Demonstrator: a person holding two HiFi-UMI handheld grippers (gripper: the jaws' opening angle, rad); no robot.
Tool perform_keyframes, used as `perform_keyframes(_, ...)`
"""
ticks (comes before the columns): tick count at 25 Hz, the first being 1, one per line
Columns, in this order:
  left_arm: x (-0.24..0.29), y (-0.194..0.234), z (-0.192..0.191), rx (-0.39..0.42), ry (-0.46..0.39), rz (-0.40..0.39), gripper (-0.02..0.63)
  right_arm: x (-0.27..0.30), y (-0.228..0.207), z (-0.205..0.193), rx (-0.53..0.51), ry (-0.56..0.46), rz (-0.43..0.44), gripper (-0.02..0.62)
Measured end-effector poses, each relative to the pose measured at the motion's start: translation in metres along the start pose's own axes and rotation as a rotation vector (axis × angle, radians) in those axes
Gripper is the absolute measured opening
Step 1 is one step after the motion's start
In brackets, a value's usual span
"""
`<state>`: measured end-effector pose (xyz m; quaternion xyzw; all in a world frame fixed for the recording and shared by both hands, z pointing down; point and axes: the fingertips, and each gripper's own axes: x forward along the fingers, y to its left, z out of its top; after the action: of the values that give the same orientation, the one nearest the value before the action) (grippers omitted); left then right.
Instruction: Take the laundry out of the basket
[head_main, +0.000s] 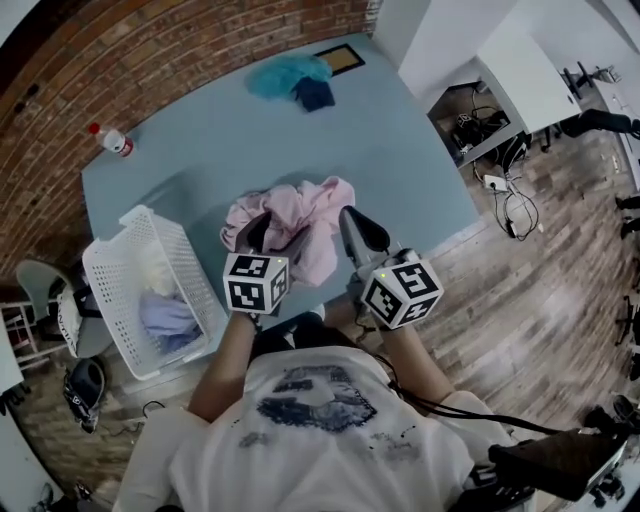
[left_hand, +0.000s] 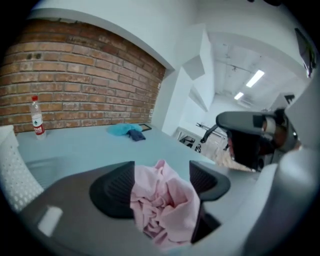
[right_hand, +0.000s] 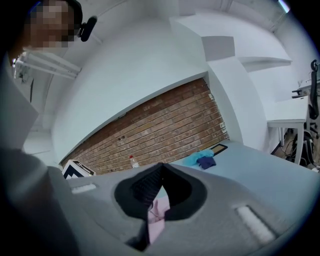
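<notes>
A crumpled pale pink fabric garment (head_main: 310, 215) is out of the basket, held up over the near edge of the light blue table (head_main: 250, 130) between both tools. The left gripper (head_main: 260, 232) has its jaws set partway apart with a thick wad of the pink fabric filling the gap and pressed by both ribbed pads. The right gripper (head_main: 362, 232) has its tips nearly together, pinching a thin fold of the same garment lower down. The white lattice plastic laundry basket (head_main: 105, 300) stands at the table's left corner – a lavender cloth (head_main: 165, 315) and a white cloth (head_main: 155, 265) lie inside it. Far across the table rest a turquoise cloth (head_main: 285, 72) touching a dark blue cloth (head_main: 315, 95), and a clear red-capped bottle (head_main: 112, 140) near the brick wall.
</notes>
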<state>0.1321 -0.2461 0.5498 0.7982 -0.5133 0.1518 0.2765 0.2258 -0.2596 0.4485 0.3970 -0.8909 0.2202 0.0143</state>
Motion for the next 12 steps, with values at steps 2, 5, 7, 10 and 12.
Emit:
perform_keyframes(2, -0.018, 0.007, 0.01, -0.003, -0.027, 0.011, 0.342, 0.006, 0.015, 0.002, -0.004, -0.007, 0.02, -0.002)
perform_keyframes(5, -0.049, 0.021, 0.025, -0.009, -0.071, 0.034, 0.325, 0.017, 0.043, 0.004, -0.013, -0.015, 0.058, -0.002)
perform_keyframes(7, -0.073, 0.033, 0.032, -0.011, -0.096, 0.055, 0.311, 0.026, 0.066, 0.005, -0.025, -0.016, 0.088, -0.002)
perform_keyframes(10, -0.113, 0.059, 0.038, -0.012, -0.13, 0.099, 0.294, 0.042, 0.105, 0.004, -0.042, -0.015, 0.135, -0.002)
perform_keyframes(12, -0.143, 0.08, 0.038, -0.021, -0.15, 0.129, 0.276, 0.054, 0.132, 0.001, -0.047, -0.013, 0.163, -0.002)
